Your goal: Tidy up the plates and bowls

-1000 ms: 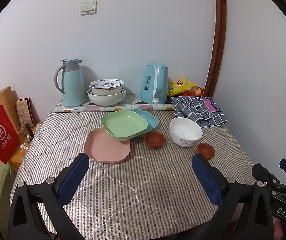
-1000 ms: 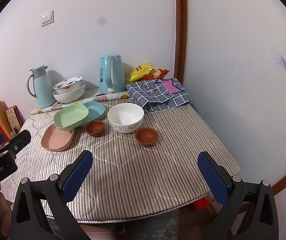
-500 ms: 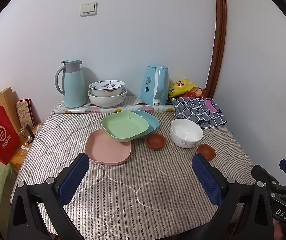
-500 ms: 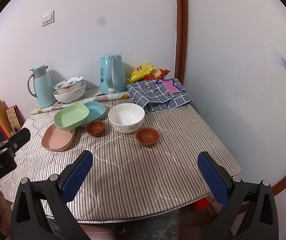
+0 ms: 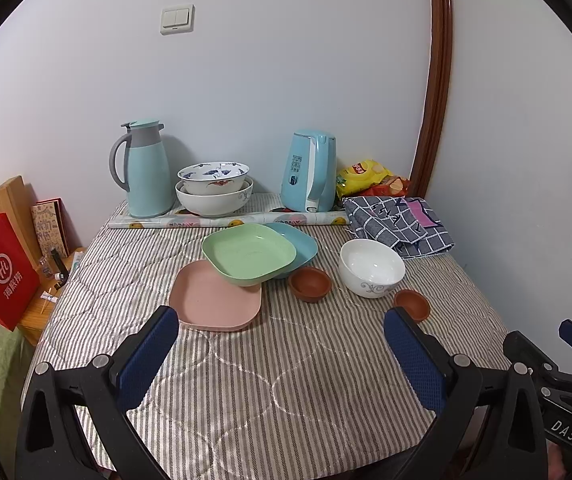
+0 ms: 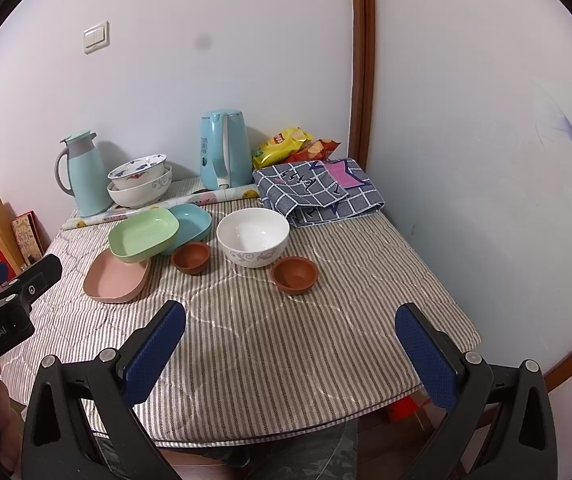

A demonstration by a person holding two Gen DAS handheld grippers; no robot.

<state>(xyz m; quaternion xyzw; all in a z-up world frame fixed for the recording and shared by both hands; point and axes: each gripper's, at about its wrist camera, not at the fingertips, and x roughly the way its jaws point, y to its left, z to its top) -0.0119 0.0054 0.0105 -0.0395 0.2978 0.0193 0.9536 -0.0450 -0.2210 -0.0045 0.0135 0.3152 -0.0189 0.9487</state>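
Both grippers hang wide apart and empty over the near edge of the table, the dishes beyond them.

Left wrist view: the left gripper (image 5: pixel 279 340) gapes wide; the pink plate (image 5: pixel 215 300) lies just past its left finger, the green plate (image 5: pixel 249 254) leaning on it and on the blue plate (image 5: pixel 300 242). A brown cup (image 5: pixel 310 284), the white bowl (image 5: pixel 370 267) and a second brown cup (image 5: pixel 412 304) sit further right. The red bag (image 5: pixel 3 272) carries an "HL" roundel; the right gripper's body reads "DAS".

Right wrist view: the right gripper (image 6: pixel 290 340) is equally wide, the nearest brown cup (image 6: pixel 294 274) well ahead between its fingers, touching nothing. The other gripper's body reads "GenRobot.AI".
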